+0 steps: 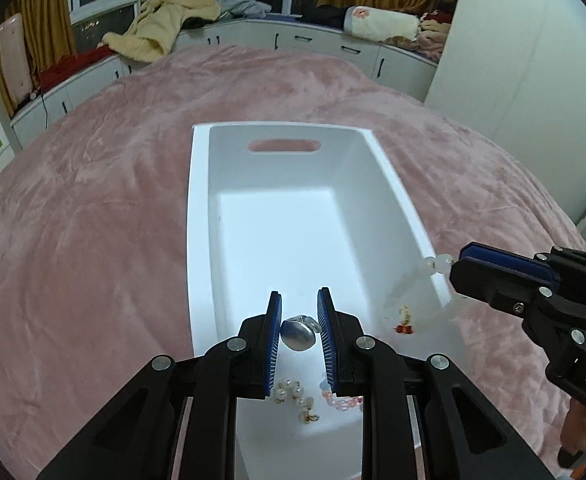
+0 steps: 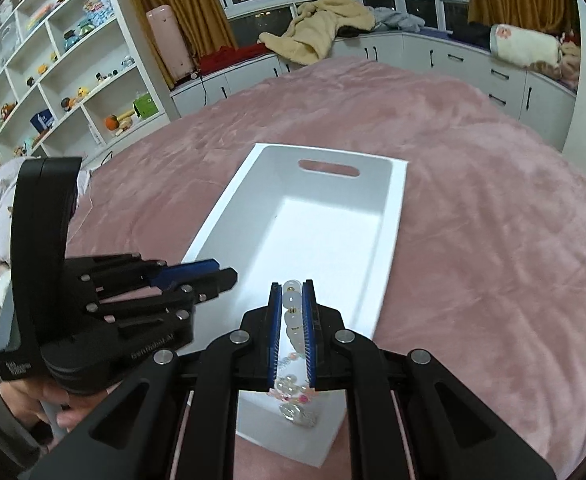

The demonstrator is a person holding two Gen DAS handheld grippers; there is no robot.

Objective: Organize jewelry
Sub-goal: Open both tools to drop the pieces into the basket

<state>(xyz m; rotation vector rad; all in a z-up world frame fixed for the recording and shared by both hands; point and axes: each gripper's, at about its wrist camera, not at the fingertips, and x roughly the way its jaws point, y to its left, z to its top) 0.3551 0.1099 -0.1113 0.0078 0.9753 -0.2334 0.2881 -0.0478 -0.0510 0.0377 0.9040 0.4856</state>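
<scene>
A white handled box [image 1: 199,216] lies on the pink bedspread; it also shows in the right wrist view [image 2: 393,216]. My left gripper [image 1: 300,322] is over its near end, its pads on either side of a silver round pendant [image 1: 298,335]. A pearl piece [image 1: 293,394] and a pink bead piece [image 1: 343,400] lie on the box floor. My right gripper [image 2: 293,300] is shut on a white bead bracelet [image 2: 292,312] over the box's near right rim; the beads [image 1: 439,263] hang with a small red charm [image 1: 403,328].
The pink bedspread [image 1: 93,220] surrounds the box. Low white cabinets [image 1: 333,46] with heaped clothes run under the window. Open shelves [image 2: 65,80] with toys stand at the left. A white wardrobe [image 1: 513,60] stands at the right.
</scene>
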